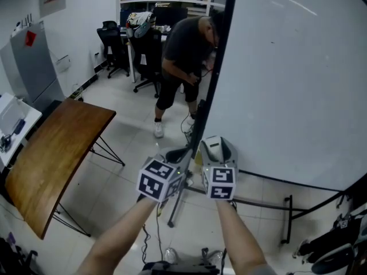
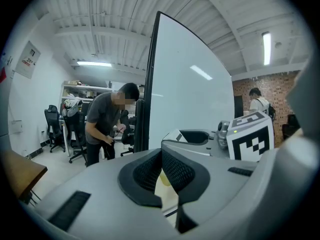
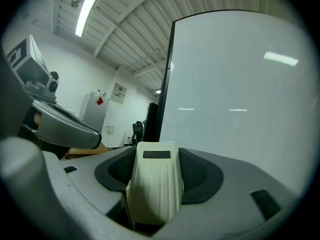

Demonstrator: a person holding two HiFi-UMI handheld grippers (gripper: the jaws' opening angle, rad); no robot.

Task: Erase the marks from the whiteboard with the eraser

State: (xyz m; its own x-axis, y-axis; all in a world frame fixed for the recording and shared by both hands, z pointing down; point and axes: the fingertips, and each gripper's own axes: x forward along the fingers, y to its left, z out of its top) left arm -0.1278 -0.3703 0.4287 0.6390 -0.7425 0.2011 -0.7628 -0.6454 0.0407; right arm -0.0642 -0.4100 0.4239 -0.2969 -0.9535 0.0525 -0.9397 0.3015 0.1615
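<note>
The tall whiteboard (image 1: 287, 67) fills the right side of the head view, and I see no marks on its white face. My right gripper (image 1: 215, 148) is held low in front of the board's bottom left corner, shut on a cream ribbed eraser (image 3: 155, 184) that sits between its dark pads. In the right gripper view the board (image 3: 235, 84) rises just ahead of the eraser. My left gripper (image 1: 176, 155) hangs close beside the right one, its pads (image 2: 150, 171) together with nothing between them. The left gripper view shows the board's black left edge (image 2: 150, 84).
A person (image 1: 183, 56) stands bent over at the board's left edge. A tilted brown table (image 1: 51, 153) stands to the left, with office chairs (image 1: 114, 44) and shelves at the back. The board's black stand legs (image 1: 269, 202) and cables lie on the tiled floor below.
</note>
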